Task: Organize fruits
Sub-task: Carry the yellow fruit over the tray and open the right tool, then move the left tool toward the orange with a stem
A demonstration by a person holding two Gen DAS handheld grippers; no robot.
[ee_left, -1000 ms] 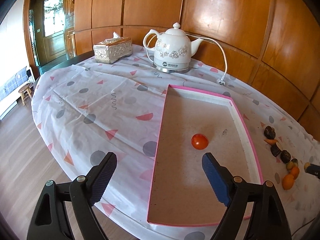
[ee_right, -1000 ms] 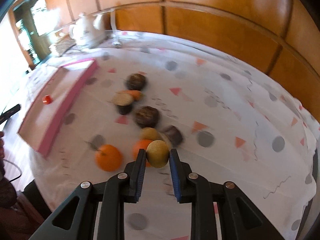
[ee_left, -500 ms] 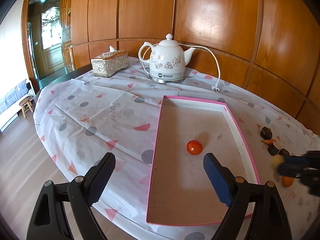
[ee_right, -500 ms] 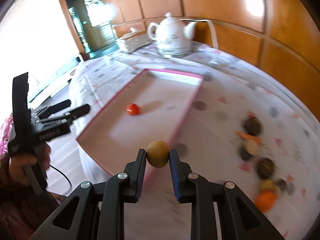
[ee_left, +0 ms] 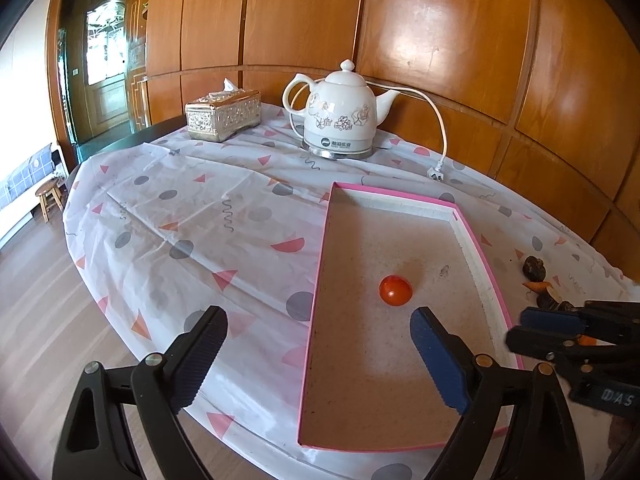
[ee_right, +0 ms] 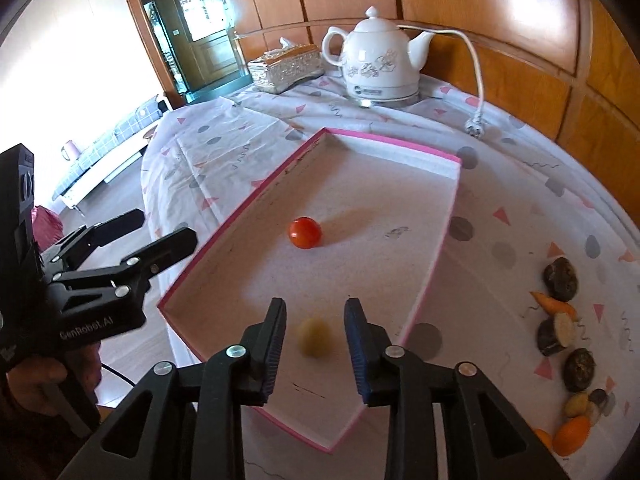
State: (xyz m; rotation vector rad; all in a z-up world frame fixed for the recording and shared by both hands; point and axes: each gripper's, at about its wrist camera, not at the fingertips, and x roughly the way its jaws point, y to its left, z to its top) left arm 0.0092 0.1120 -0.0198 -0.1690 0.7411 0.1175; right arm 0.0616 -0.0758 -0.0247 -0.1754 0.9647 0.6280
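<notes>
A pink-rimmed tray [ee_left: 394, 193] [ee_right: 392, 145] lies on the patterned tablecloth with a red tomato [ee_left: 395, 289] [ee_right: 305, 232] in it. My right gripper [ee_right: 315, 306] [ee_left: 518, 327] hangs over the tray's near right corner. Its jaws are opening, and a blurred yellow-brown round fruit [ee_right: 315, 337] sits loose between them, clear of both pads. My left gripper [ee_left: 318, 316] [ee_right: 162, 226] stands wide open and empty over the tray's near left edge. To the right of the tray lie loose pieces: dark round fruits [ee_right: 561, 279] [ee_left: 534, 267], a carrot piece [ee_right: 554, 304] and an orange [ee_right: 572, 434].
A white floral kettle [ee_left: 340, 120] on its base stands at the back, its cord and plug [ee_left: 437, 174] trailing towards the tray. A silver tissue box [ee_left: 223, 116] sits to its left. A person's hand [ee_right: 28, 384] holds the left gripper off the table's edge.
My right gripper swung from the loose fruit pile to above the tray with the yellow-brown fruit, and its jaws have parted off it. The left gripper stayed put.
</notes>
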